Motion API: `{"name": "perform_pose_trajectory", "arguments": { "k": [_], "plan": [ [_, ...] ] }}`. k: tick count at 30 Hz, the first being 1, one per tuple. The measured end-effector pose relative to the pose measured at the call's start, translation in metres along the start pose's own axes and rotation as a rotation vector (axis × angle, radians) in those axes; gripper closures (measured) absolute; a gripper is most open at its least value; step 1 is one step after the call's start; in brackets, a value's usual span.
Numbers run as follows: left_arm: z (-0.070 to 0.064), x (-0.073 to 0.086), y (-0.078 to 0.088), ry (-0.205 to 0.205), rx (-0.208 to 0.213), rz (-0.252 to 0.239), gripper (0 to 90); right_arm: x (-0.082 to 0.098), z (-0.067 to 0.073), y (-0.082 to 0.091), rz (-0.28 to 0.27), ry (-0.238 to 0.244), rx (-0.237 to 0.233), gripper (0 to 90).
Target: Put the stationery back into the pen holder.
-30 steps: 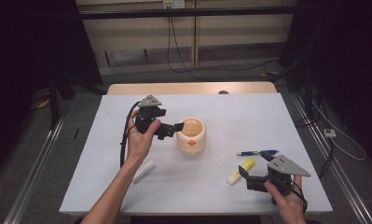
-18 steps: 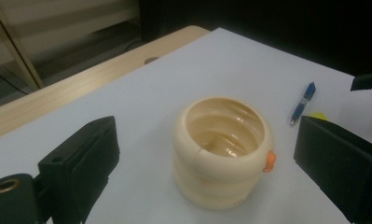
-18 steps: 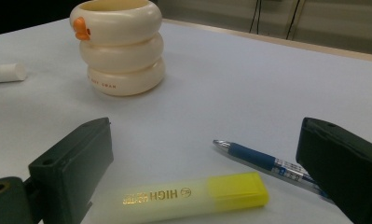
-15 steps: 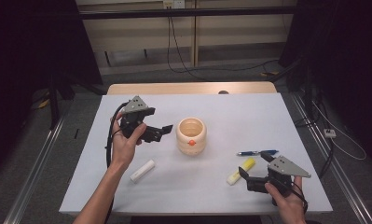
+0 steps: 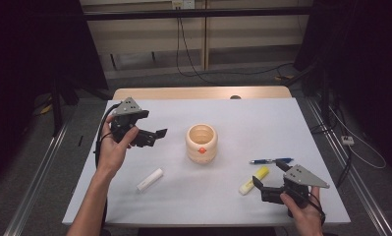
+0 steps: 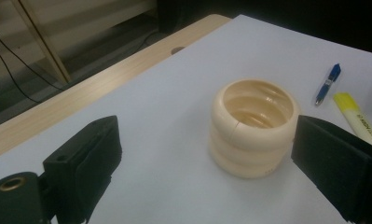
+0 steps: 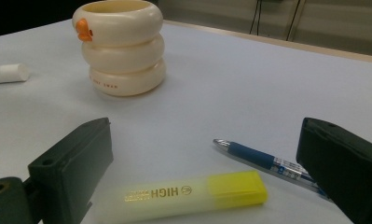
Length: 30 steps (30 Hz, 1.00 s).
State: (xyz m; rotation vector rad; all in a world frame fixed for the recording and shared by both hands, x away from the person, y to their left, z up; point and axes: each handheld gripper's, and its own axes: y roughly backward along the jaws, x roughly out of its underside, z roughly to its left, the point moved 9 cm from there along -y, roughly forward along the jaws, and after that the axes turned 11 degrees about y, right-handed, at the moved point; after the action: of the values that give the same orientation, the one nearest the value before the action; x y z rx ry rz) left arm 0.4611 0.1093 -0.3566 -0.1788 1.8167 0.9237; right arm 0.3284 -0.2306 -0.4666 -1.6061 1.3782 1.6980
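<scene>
Well, the big white bench (image 5: pixel 282 123) takes up most of the room in front of the person; a cream pen pot (image 5: pixel 201 143) made of three fat rings, with a little orange duck beak on it, stands upright near the middle of the bench; the left gripper (image 5: pixel 158 134) is held up in the person's left hand, just beside the pot on its left and not touching it; its two black jaws are spread wide with nothing between them, and in the left gripper view the pot sits out past them; the right gripper (image 5: pixel 261 184) rests low at the near right corner, in the person's right hand; its jaws are spread wide too and hold nothing; a yellow highlighter (image 5: pixel 253 180) lies flat just in front of those jaws; a blue pen (image 5: pixel 270 161) lies flat a bit farther back, near the highlighter; a small white stick (image 5: pixel 150 179) lies alone on the bench, near the person's left arm.
</scene>
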Motion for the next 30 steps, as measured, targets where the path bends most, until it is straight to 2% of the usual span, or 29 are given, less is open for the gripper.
{"name": "perform_pose_trajectory", "arguments": {
  "k": [4,6,9,14,20,23,25,28,30],
  "plan": [
    [0.010,0.002,0.009,0.016,0.017,0.006,8.1,0.000,0.000,-0.002,0.005,0.000,0.001,3.2],
    [0.014,0.003,0.013,0.037,0.015,0.007,8.1,0.001,0.000,-0.003,0.009,-0.001,0.003,3.2],
    [0.016,0.006,0.017,0.035,0.026,0.015,8.1,0.000,0.000,-0.001,0.005,-0.004,0.002,3.2],
    [0.023,0.015,0.021,0.039,0.010,0.069,8.0,0.001,0.002,-0.002,0.006,0.007,-0.008,3.3],
    [0.020,0.029,0.022,0.034,0.032,0.159,8.0,0.001,0.003,0.000,0.003,0.010,-0.018,3.3],
    [0.021,0.030,0.026,0.081,0.024,0.178,8.3,0.000,0.004,0.000,0.001,0.013,-0.022,3.3],
    [0.022,0.032,0.028,0.087,0.029,0.194,8.3,0.000,0.004,0.000,0.001,0.013,-0.025,3.3],
    [0.022,0.041,0.028,0.091,0.031,0.243,8.3,0.000,0.004,-0.002,0.001,0.011,-0.025,3.3],
    [0.024,0.048,0.026,0.107,0.004,0.291,8.6,0.000,0.004,-0.004,0.004,0.015,-0.023,3.3]
  ]
}}
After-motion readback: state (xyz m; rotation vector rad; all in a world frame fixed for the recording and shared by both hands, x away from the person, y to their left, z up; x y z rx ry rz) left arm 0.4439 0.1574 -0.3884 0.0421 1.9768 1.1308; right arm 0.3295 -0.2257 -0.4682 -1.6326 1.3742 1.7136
